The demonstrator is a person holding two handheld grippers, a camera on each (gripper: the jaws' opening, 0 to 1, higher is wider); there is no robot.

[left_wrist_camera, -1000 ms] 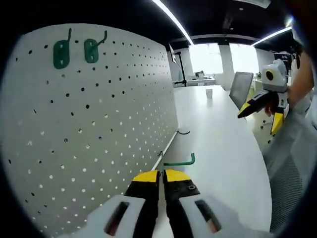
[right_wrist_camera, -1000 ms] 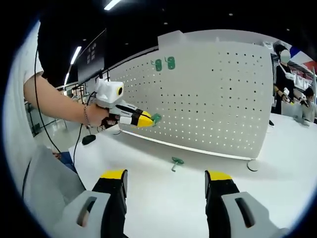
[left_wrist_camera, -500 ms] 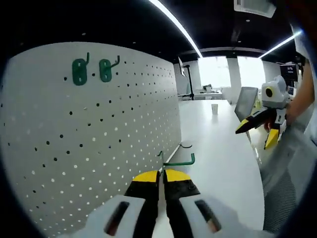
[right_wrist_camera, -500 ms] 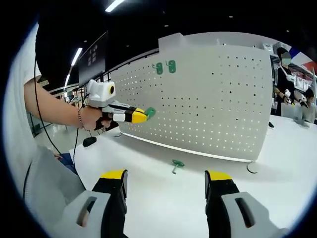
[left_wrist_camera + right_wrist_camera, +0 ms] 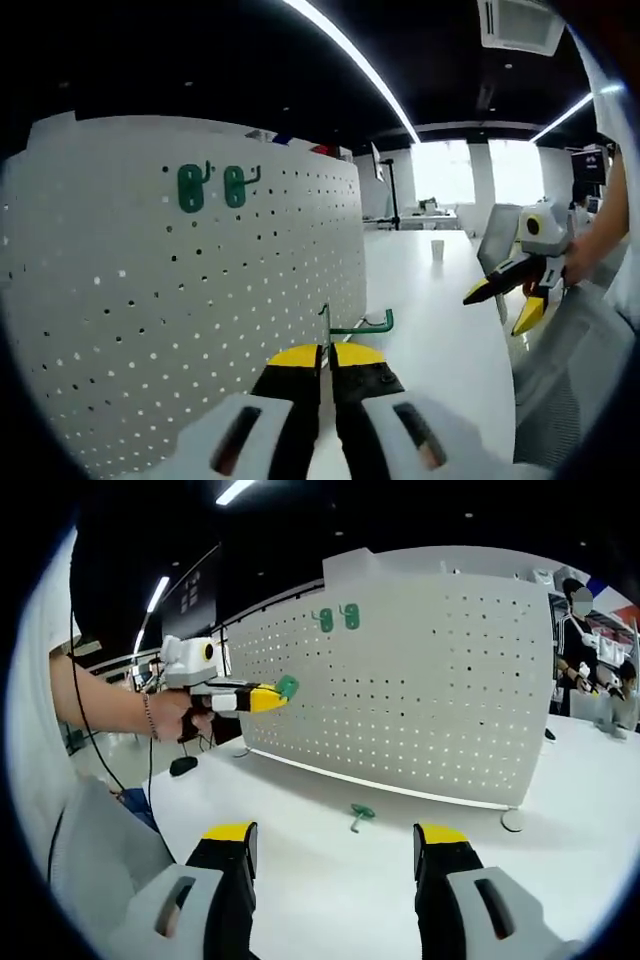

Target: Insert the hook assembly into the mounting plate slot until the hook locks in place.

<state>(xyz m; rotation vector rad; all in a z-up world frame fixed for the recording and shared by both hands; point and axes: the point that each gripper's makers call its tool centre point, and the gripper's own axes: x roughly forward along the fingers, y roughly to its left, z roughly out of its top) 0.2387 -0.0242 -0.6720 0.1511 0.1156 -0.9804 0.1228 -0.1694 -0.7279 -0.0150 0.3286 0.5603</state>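
Pegboard (image 5: 180, 320) sits at 10 o'clock of your left gripper (image 5: 327, 352), clamped on green hook (image 5: 360, 325), shank pointing 3 o'clock; right gripper (image 5: 335, 845) gapes empty.

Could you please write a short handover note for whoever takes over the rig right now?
Left gripper: shut on a green hook, held in the air near the pegboard.
Right gripper: open, empty, low over the table.
Two hooks already hang at the board's top; a spare hook lies on the table by the board's foot.
Left to do: seat the held hook in the board, probably beside those two, until it locks.
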